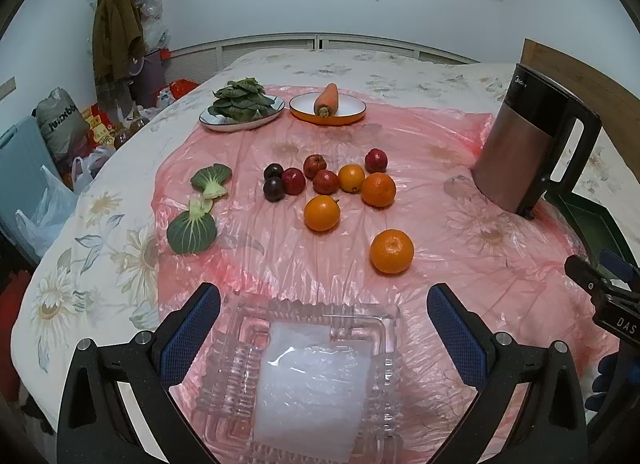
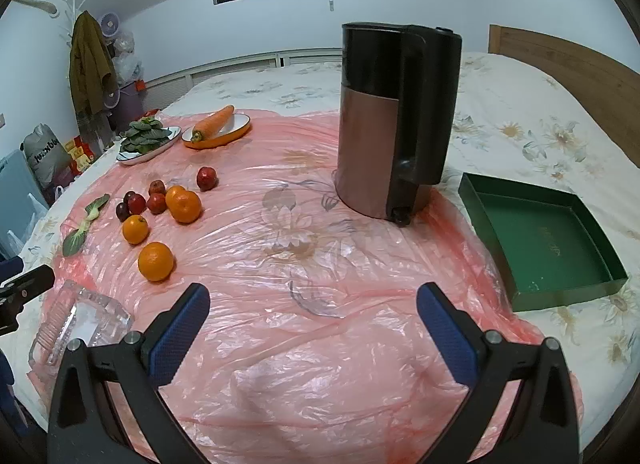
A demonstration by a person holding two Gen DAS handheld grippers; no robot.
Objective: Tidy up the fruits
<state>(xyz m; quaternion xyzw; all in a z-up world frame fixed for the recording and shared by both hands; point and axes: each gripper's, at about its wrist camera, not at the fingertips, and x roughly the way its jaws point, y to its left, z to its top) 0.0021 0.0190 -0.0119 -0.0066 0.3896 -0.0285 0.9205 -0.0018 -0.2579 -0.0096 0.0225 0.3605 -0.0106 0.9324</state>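
- Four round oranges loose on the pink plastic sheet spread over the flowered bed, near the sheet's middle; nearest one apart from the rest, toward the near edge.
- Small dark-red fruits and two dark plums clustered just beside the oranges, on their left.
- Clear ribbed glass dish at the near edge of the sheet, between the spread jaws of the left gripper; nothing held.
- Right gripper wide apart too, empty, over bare sheet.
- Copper-and-black electric kettle upright toward the sheet's right edge.
- Shallow green cardboard box off the right edge, on the bedcover.
- White plate of leafy greens and orange-rimmed dish with a carrot at the far edge.
- Two bok choy pieces near the left edge.
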